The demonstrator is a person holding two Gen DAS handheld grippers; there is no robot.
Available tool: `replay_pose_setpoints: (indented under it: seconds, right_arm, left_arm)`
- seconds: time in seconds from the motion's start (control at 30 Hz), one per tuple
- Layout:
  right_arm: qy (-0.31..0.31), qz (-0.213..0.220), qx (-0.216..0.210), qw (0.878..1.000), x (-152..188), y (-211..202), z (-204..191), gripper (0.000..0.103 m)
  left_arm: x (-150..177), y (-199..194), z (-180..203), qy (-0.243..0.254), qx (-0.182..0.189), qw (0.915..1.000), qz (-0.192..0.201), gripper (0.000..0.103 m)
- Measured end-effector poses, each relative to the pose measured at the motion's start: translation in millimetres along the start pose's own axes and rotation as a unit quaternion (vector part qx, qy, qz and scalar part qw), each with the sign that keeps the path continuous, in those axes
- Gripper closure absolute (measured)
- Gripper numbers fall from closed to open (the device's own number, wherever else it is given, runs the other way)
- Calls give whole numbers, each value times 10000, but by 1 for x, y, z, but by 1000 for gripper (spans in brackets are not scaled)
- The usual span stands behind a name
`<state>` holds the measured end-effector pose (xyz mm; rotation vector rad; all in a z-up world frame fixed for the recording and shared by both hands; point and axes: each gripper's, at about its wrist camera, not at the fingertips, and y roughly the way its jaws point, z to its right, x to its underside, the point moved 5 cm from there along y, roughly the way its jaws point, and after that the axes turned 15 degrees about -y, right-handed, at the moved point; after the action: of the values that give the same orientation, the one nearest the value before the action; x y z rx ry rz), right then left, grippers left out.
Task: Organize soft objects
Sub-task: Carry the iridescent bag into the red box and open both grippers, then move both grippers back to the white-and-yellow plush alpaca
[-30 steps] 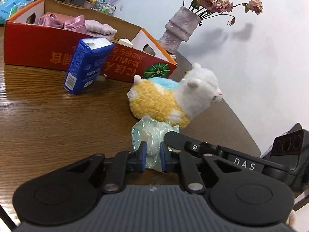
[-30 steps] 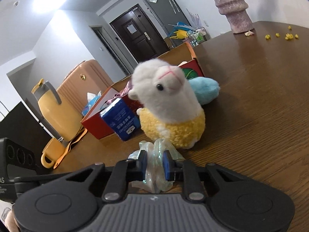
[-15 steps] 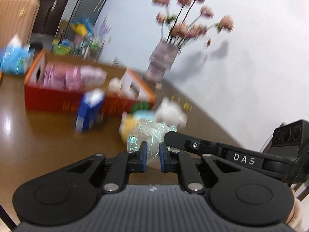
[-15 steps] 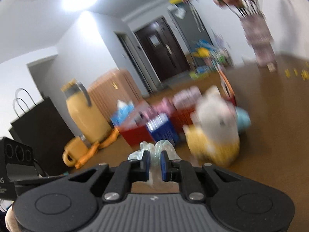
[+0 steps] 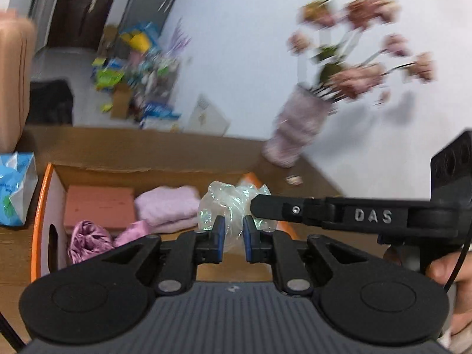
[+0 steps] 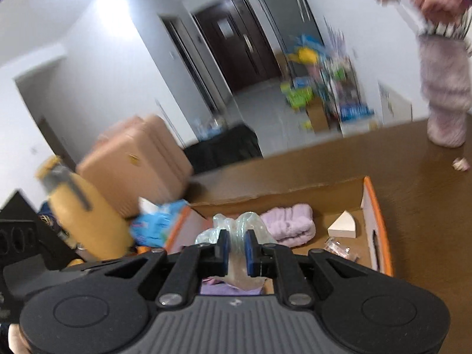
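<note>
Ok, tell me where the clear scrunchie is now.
Both wrist views show the clear scrunchie pinched between both grippers, above the cardboard box, near the pink towel.

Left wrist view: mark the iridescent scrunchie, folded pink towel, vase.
iridescent scrunchie [image 5: 227, 199], left wrist view, crinkled top.
folded pink towel [image 5: 168, 206], left wrist view, top fold.
vase [image 5: 295, 129], left wrist view, mid body.

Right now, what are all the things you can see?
clear shiny scrunchie: one, see-through, held above the box by both grippers
cardboard box: one, orange-edged, on the table
fluffy towel: one, pale pink, in the box
satin cloth: one, pink-purple, in the box
tissue pack: one, blue, left of the box
vase: one, lilac, with pink flowers, on the table
suitcase: one, peach, beyond the table
jug: one, yellow
left gripper: black, shut on the scrunchie
right gripper: black, shut on it too
</note>
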<state>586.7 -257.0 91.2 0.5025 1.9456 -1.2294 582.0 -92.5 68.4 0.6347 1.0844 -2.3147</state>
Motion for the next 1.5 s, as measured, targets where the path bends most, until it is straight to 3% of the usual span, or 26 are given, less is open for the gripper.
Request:
replay_pose_setpoints:
  seconds: [0.13,0.23,0.4,0.57,0.67,0.87,0.93,1.0,1.03,1.07,1.23,1.3,1.4,1.5]
  right_arm:
    - [572,-920,36,9941,12,82,35,92]
    - [674,-1396,6,9879,26,122,46,87]
    - [655,-1352,125,9886,35,128,49,70]
    - [550,-1336,192,9893,29,112,47,63]
    - [415,-1088,161,9931,18,83,43,53]
    - [-180,-449,424,9979,0,-11,21,49]
    - [-550,-167,632,9963,-2,-51,11,44]
    - [-966,230,842,9915,1,-90,2,25]
    - [-1200,487,935,9872,7,-110,-3,23]
    - [-1360,667,1003,9834,13,-126,-6,22]
    - [-1495,1399,1083,9728,48,-177,-19,22]
    - [-1523,1670,1126,9676,60,-190,-24,22]
    - [-1575,2030,1294,9577,73,-204,-33,20]
    - [-1574,2158,1331,9544,84,-208,-40,19]
  left_arm:
    - [-2,59,-40,-220,-322,9972,-640,90]
    - [1,80,-58,-170,-519,9957,-745,88]
    - [4,79,-64,-81,-344,9969,-709,70]
    - [-1,55,-48,169,-367,9981,-473,63]
    - [-4,27,-35,281,-362,9986,-254,60]
    - [-5,-50,-10,607,-609,9955,406,55]
    - [0,-83,-4,768,-884,9890,906,51]
    - [12,-117,4,1011,-1152,9766,1509,37]
    - [20,-133,8,1085,-1262,9699,1775,33]
    - [28,-147,11,1145,-1370,9630,2018,27]
    - [73,-191,26,1294,-1701,9346,2843,18]
    - [88,-201,32,1307,-1730,9314,2925,18]
    - [102,-210,37,1260,-1639,9334,2932,17]
    - [112,-217,43,1350,-1655,9295,3007,16]
